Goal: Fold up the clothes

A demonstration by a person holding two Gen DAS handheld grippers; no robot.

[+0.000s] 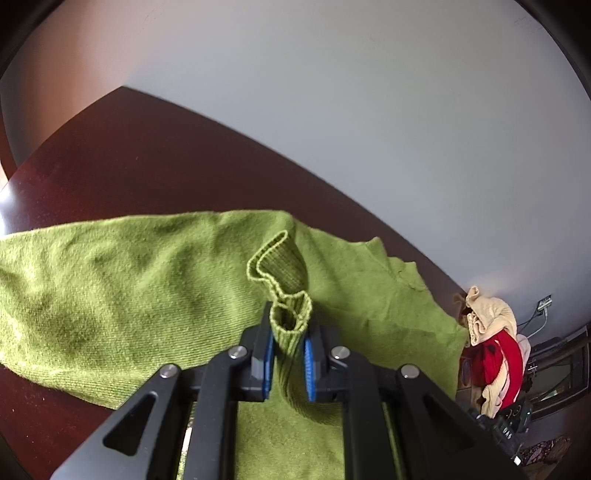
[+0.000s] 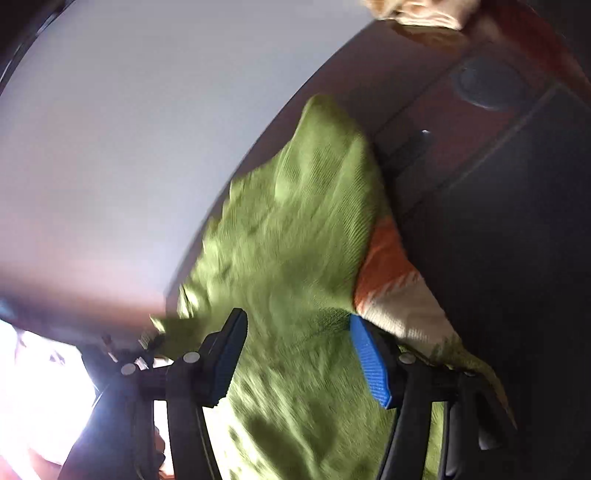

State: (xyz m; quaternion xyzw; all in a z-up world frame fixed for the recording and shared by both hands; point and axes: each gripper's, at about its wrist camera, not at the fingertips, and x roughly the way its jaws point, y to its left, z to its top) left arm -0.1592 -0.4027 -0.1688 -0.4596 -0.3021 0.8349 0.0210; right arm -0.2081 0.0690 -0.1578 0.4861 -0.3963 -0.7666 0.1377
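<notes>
A green knit sweater (image 1: 129,280) lies spread on the dark red-brown table (image 1: 147,162). My left gripper (image 1: 289,332) is shut on the sweater's ribbed cuff (image 1: 284,280), which stands up between the blue pads and curls beyond the fingertips. In the right wrist view the same sweater (image 2: 295,236) fills the middle, blurred by motion. My right gripper (image 2: 295,325) is open just above the green fabric, its blue pads (image 2: 369,358) wide apart and holding nothing.
A pile of beige and red clothes (image 1: 491,339) sits at the table's right end; it also shows in the right wrist view (image 2: 417,11). An orange and white cloth (image 2: 391,280) lies beside the sweater. A grey wall (image 1: 369,110) stands behind the table.
</notes>
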